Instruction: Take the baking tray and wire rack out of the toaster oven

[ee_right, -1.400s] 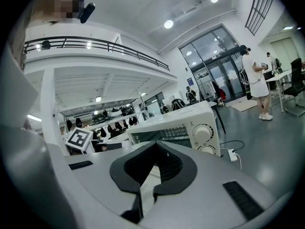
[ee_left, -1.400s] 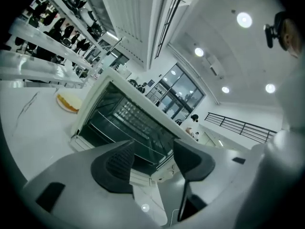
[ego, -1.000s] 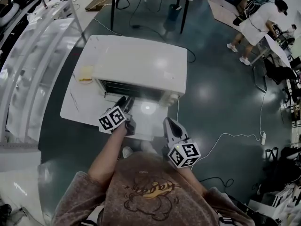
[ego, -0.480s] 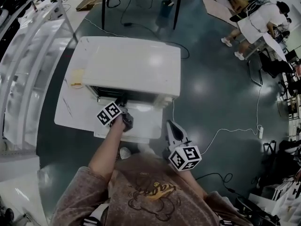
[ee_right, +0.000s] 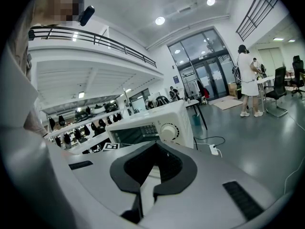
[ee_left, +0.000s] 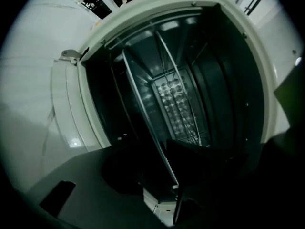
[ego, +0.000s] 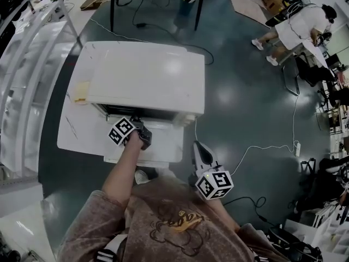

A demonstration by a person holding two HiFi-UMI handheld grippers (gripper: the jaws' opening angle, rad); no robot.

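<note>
At centre frame the left gripper (ego: 139, 125), jaws just closing loosely round a metal edge (ee_left: 147, 118) inside the toaster oven (ego: 147, 81), prepares to pull. The right gripper (ego: 198, 146) waits lower right, nearly shut, empty.

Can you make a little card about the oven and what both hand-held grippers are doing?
Toaster oven: white, open, on white table
Left hand-held gripper: at the oven's mouth; jaws just been closing, not clamped yet
Between its jaws: thin metal edge, tray or rack, cannot tell
Right hand-held gripper: held back from the oven, jaws together, empty
</note>
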